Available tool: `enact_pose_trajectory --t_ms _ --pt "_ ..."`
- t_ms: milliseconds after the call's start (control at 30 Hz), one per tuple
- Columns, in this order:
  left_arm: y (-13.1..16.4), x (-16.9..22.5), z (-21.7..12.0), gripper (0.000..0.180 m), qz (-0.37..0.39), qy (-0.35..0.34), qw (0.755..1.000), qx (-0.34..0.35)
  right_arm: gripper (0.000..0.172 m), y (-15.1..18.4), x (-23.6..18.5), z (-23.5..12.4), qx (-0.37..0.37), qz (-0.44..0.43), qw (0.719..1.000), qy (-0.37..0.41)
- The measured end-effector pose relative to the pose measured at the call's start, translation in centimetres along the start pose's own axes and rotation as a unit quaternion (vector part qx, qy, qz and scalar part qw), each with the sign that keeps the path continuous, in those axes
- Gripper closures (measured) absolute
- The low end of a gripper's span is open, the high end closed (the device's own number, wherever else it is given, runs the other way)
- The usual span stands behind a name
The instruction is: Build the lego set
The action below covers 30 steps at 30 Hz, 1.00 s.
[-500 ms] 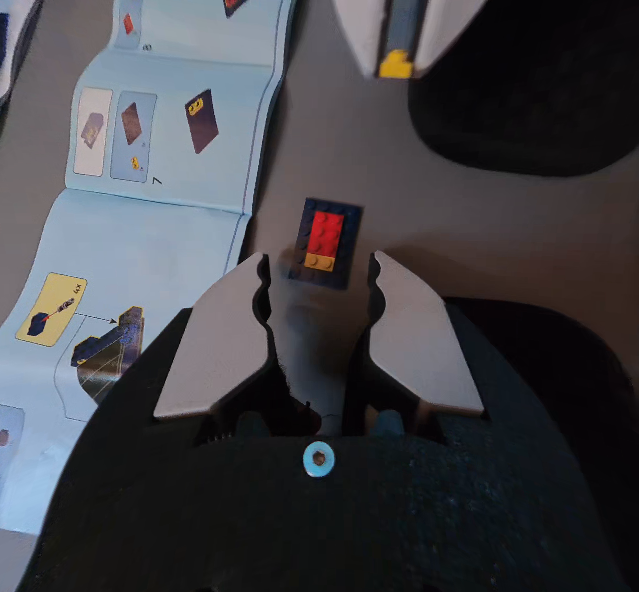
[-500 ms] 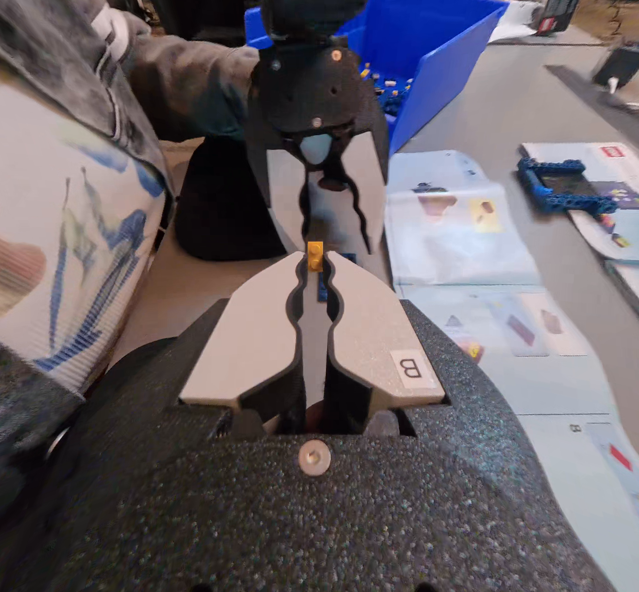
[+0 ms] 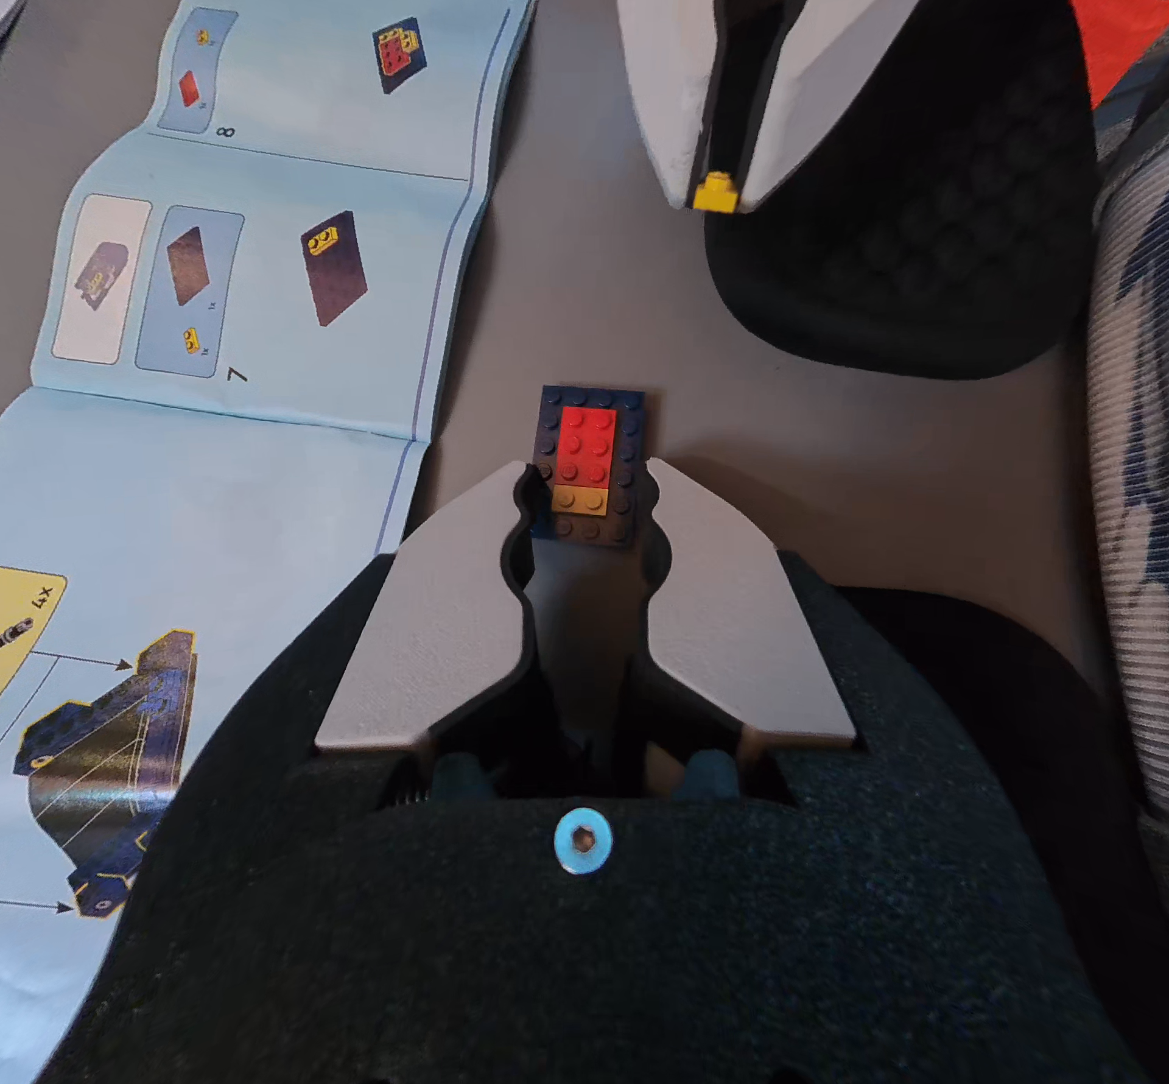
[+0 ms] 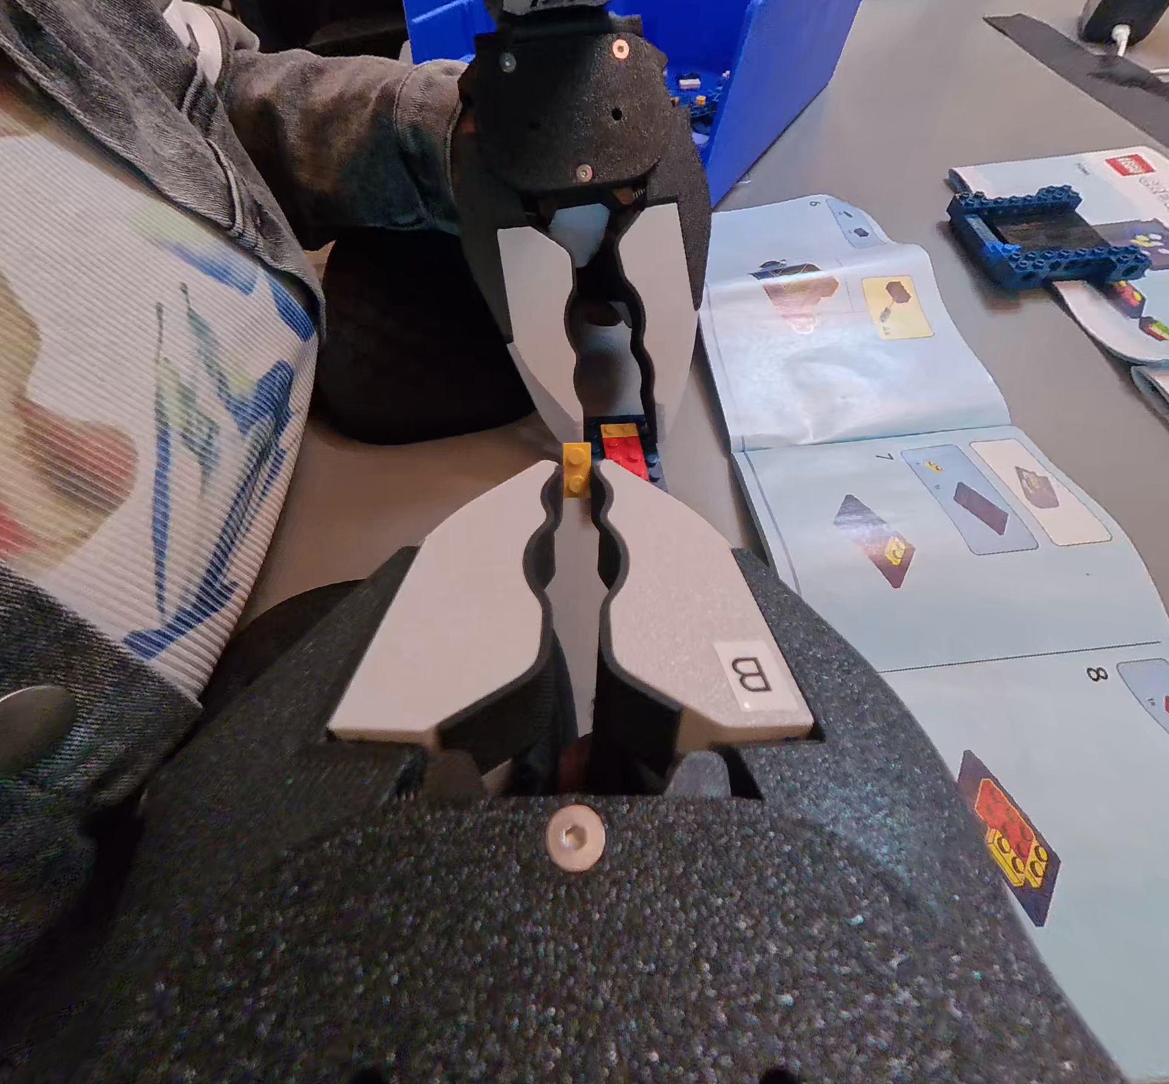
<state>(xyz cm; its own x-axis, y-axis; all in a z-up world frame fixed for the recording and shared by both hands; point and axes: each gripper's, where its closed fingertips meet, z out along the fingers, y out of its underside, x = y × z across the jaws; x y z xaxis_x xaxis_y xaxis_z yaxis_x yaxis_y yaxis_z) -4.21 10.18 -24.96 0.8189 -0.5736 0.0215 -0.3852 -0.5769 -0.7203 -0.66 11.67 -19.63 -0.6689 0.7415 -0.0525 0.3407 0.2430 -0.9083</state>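
Left gripper [image 3: 588,484] low over the grey counter [image 3: 791,471], jaws set either side of the dark blue studded rectangular plate [image 3: 626,452], near end of the plate between the grey fingertips [image 3: 500,484], both pads right up against its long edges, gripping it. On that plate, a red studded plastic plate [image 3: 588,440] with a small yellow-orange two-stud plate [image 3: 579,500] butted against its near end. Plate flat on the counter, just right of the open pale blue instruction booklet [image 3: 284,231].

Right gripper [image 4: 577,471] facing it from the opposite side, jaws nearly closed and pinching a small yellow two-stud plastic plate [image 4: 575,468] at the very tips, pads pressed on both long sides, piece held clear of the counter and just short of the blue plate. Behind the left gripper, a bright blue plastic bin [image 4: 791,41] with loose bricks inside. Far right, a blue brick frame [image 4: 1044,244] resting on another booklet. Grey denim sleeve [image 4: 284,123] reaching in from the left.
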Motion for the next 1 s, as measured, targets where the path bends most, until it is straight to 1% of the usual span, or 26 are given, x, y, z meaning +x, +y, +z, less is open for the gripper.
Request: enact_pose_trajectory --t_ms 167,500,533,567,633,700,833,1000 --pt "-0.1 0.0 0.1 0.151 0.017 -0.004 1.000 0.005 0.164 0.6 0.2 0.4 -0.023 -0.004 1.000 0.001" --pt "-0.1 0.3 0.4 0.151 0.025 0.005 1.000 0.007 0.164 1.2 0.8 0.7 -0.049 0.015 0.999 0.001" --pt "-0.2 0.3 0.3 0.148 0.023 0.006 1.000 0.011 0.164 1.4 0.9 0.8 -0.056 0.016 0.998 0.001" --pt "-0.3 0.3 0.2 0.139 0.018 0.009 1.000 0.016 0.164 1.5 1.0 1.0 -0.064 0.017 0.998 0.001" --pt "-0.5 0.2 -0.2 0.130 0.000 0.019 0.999 0.029 0.164 1.8 1.4 1.7 -0.091 0.016 0.996 -0.001" --pt "-0.4 0.1 -0.6 0.131 -0.012 0.022 0.999 0.039 0.164 2.0 1.6 2.7 -0.124 0.009 0.992 -0.008" --pt "0.0 0.0 -0.6 0.133 -0.013 0.018 0.999 0.031 0.164 2.3 1.5 4.7 -0.191 0.001 0.981 -0.037" --pt "0.6 -0.2 -0.3 0.134 -0.015 0.015 1.000 0.019 0.164 2.7 2.2 5.5 -0.268 -0.023 0.962 -0.049"
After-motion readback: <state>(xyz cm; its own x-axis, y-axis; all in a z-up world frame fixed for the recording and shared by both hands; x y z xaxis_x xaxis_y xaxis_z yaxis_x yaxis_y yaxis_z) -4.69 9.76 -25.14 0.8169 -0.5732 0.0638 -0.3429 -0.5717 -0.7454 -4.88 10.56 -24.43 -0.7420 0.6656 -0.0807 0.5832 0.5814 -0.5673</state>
